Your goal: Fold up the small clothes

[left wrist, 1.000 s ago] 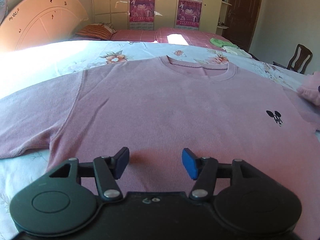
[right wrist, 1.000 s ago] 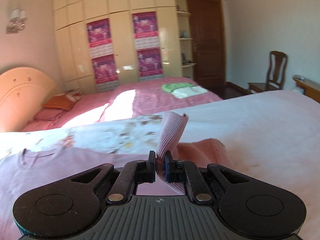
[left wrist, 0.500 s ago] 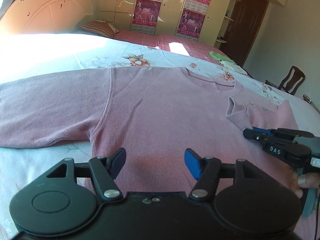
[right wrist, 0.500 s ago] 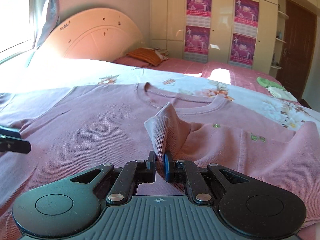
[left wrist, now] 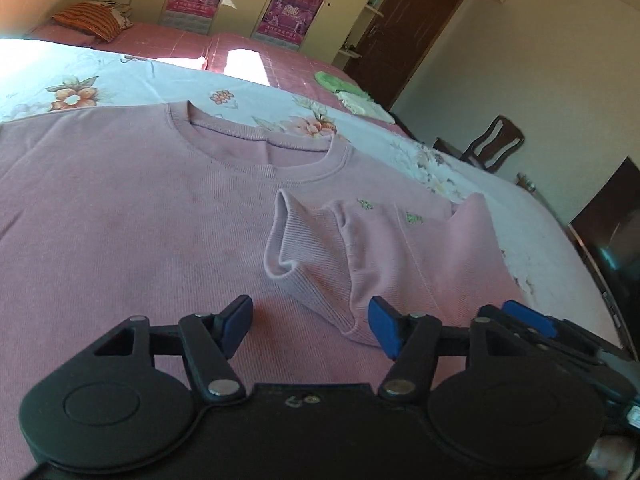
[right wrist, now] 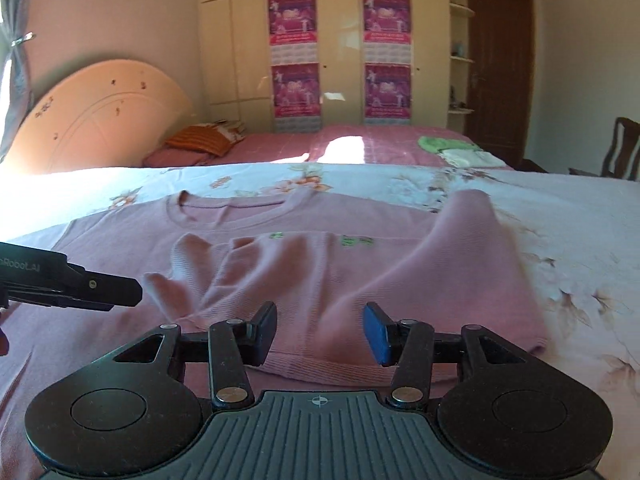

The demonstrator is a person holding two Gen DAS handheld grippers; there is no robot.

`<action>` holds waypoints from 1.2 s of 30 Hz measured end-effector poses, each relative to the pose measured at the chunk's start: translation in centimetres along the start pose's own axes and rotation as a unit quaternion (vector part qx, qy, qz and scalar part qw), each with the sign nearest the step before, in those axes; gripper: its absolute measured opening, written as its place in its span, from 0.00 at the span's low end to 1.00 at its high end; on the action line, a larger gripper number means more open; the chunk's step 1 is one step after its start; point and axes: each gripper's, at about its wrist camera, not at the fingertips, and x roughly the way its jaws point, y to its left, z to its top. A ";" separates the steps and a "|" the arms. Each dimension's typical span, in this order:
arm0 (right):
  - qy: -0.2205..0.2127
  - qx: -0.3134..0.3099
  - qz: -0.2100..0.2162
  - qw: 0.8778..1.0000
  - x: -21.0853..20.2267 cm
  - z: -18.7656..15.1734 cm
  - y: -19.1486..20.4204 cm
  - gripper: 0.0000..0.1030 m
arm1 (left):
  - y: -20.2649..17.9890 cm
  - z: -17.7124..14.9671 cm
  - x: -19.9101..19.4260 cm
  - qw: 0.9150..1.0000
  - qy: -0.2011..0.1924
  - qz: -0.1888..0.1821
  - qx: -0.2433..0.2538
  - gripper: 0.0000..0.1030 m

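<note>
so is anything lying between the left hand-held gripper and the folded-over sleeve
Nothing visible. The left hand-held gripper hangs open over the pink sweater, and the sleeve cuff lies right ahead of its fingertips with only bare sweater fabric between.

Sunlight falls across a pink-covered bed [right wrist: 360, 144] beside a curved cream headboard [right wrist: 100, 116]. Cream wardrobe doors [right wrist: 340, 40] carry four magenta posters [right wrist: 292, 20]; a dark wooden door [right wrist: 500, 68] and a dark wooden chair [left wrist: 496, 144] stand against pale walls.
</note>
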 end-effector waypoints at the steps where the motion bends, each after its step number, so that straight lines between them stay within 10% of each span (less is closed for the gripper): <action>1: 0.002 0.012 -0.008 1.000 -0.5 -0.1 -0.9 0.47 | -0.6 0.1 0.8 1.000 0.004 0.004 0.009 0.60; 4: 0.007 0.040 -0.028 0.999 -1.8 -0.3 -2.8 0.47 | -2.5 0.2 2.7 0.998 -0.009 0.035 0.055 0.43; 6: 0.010 0.060 -0.035 0.998 -2.3 -0.6 -4.0 0.47 | -2.4 0.4 2.8 0.998 -0.024 0.019 0.050 0.07; 12: 0.009 0.107 -0.026 0.994 -3.5 -0.8 -6.4 0.47 | -1.3 -0.4 -4.0 0.985 -0.166 0.025 0.048 0.08; 16: 0.013 0.134 -0.002 0.991 -3.2 -0.6 -7.2 0.47 | 2.6 -1.7 -3.0 0.994 -0.099 0.048 -0.004 0.21; 21: 0.020 0.182 0.025 0.983 -2.7 0.2 -8.5 0.47 | 4.9 -2.1 -3.5 0.991 -0.113 0.033 -0.070 0.60; 25: 0.030 0.239 0.046 0.970 -1.6 0.4 -10.1 0.47 | 6.0 -1.4 -2.5 0.986 -0.112 0.013 -0.119 0.52; 28: 0.033 0.255 0.045 0.965 -1.1 0.7 -11.1 0.47 | 6.6 -0.6 -1.5 0.986 -0.099 0.010 -0.132 0.06; 32: 0.034 0.263 0.047 0.963 -1.0 0.9 -12.1 0.47 | 3.9 -0.5 -5.2 0.978 -0.201 0.035 -0.053 0.07; 36: 0.036 0.272 0.053 0.960 -1.2 0.4 -12.6 0.47 | 5.2 -1.1 -3.6 0.985 -0.143 0.081 -0.043 0.07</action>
